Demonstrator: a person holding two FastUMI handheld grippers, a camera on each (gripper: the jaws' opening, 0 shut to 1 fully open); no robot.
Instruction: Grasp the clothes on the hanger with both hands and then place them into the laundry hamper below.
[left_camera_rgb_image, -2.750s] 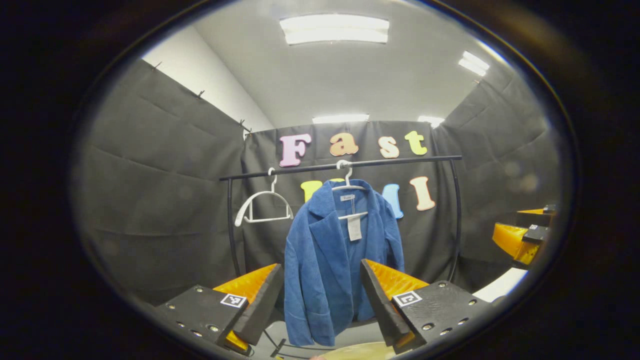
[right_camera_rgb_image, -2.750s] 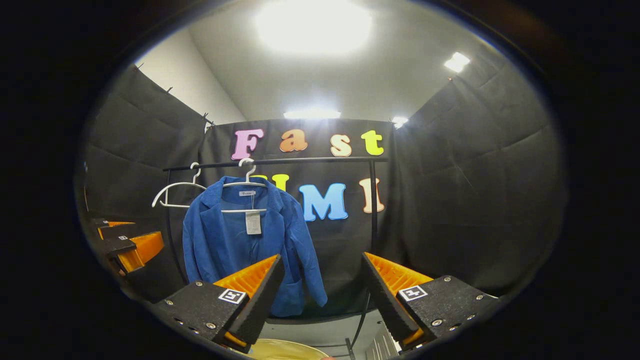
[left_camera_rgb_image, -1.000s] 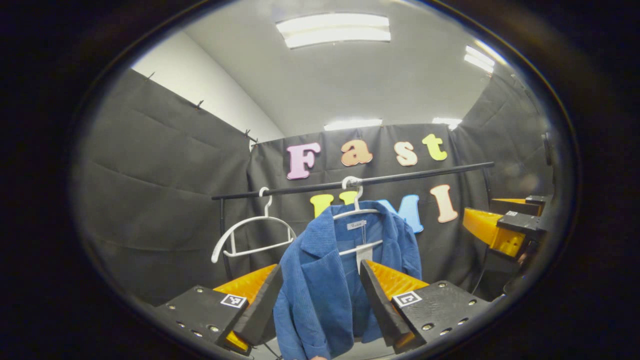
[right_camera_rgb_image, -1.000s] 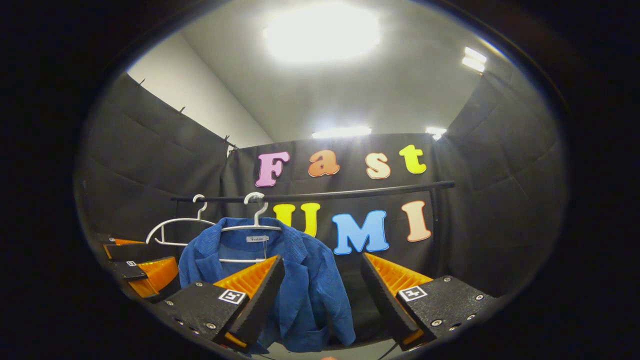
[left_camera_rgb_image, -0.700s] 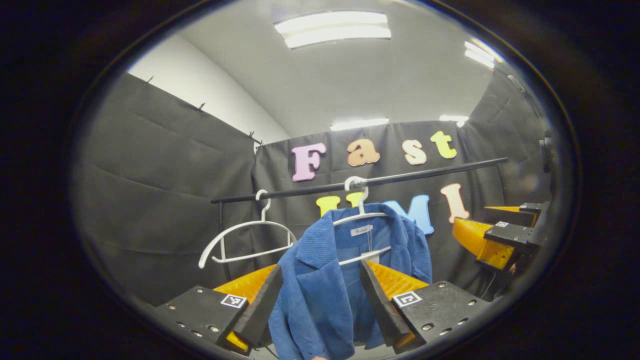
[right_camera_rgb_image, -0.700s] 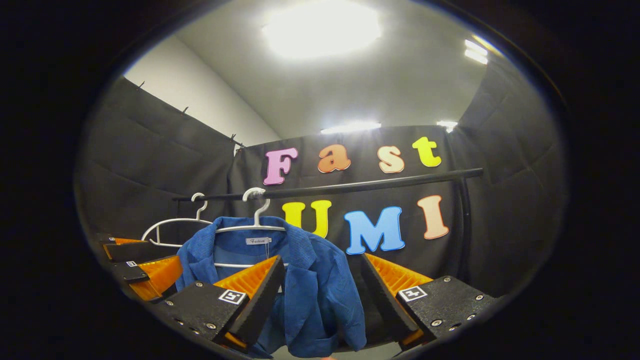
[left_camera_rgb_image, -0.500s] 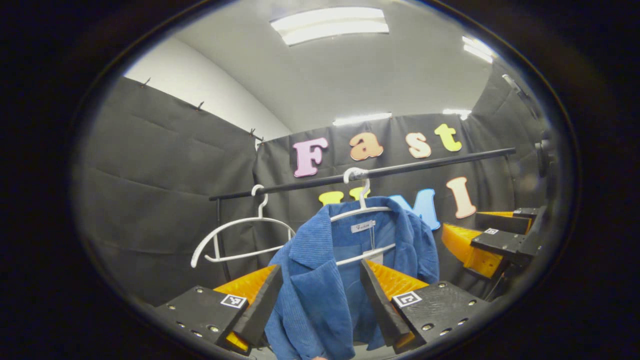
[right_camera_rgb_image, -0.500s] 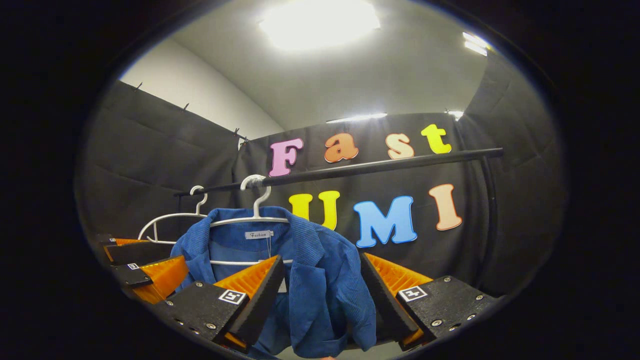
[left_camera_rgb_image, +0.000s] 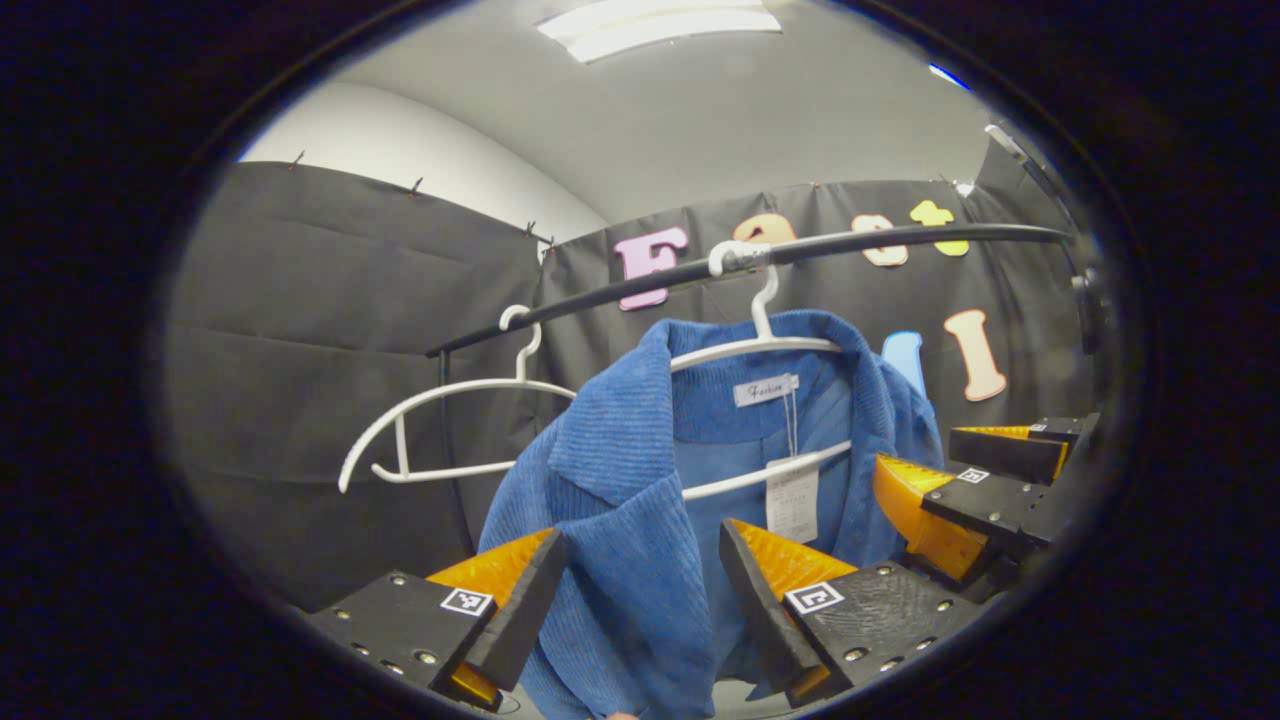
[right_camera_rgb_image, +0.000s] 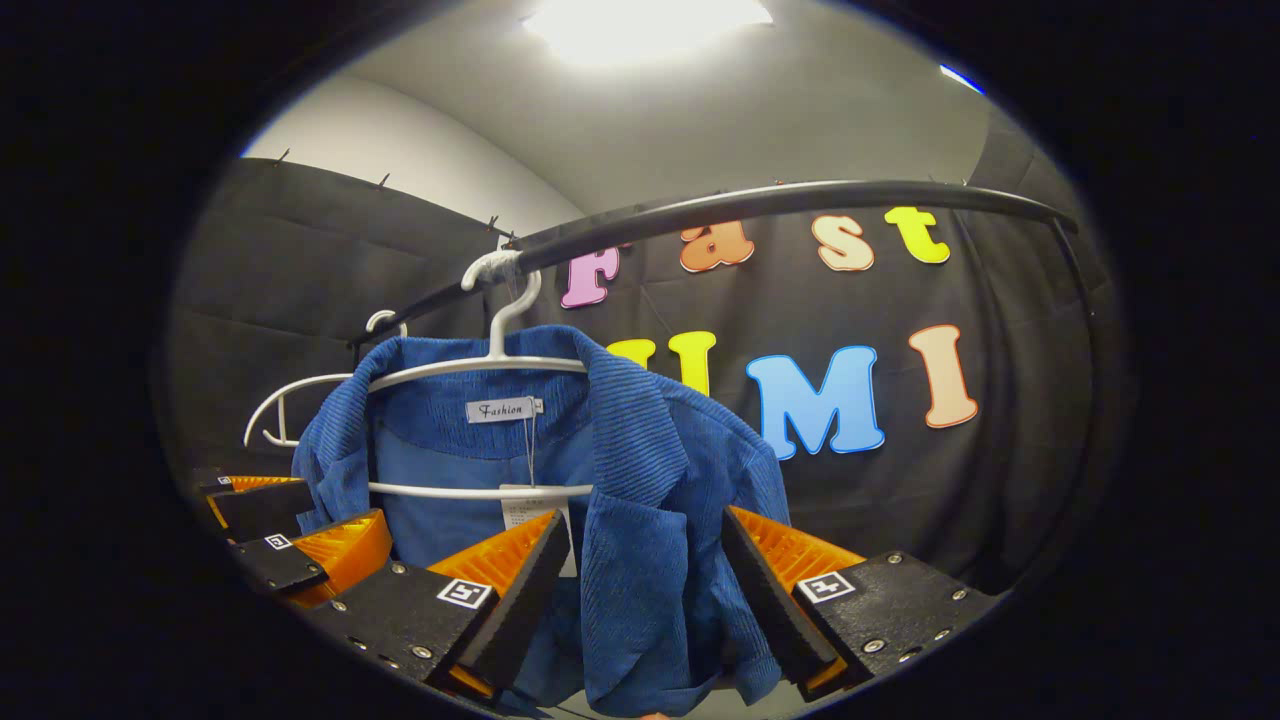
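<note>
A blue ribbed corduroy jacket (left_camera_rgb_image: 640, 520) hangs on a white hanger (left_camera_rgb_image: 760, 345); the rail (right_camera_rgb_image: 800, 198) is black, the empty hanger (left_camera_rgb_image: 440, 430) white.

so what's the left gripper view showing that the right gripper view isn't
Left gripper view: the right hand-held gripper, open, at its right edge, and the rack's left post.
Right gripper view: the left hand-held gripper, open, at its left edge, and the rack's right post.
Both: the blue jacket on its white hanger, its paper tag, the rail and the empty hanger beside it.
</note>
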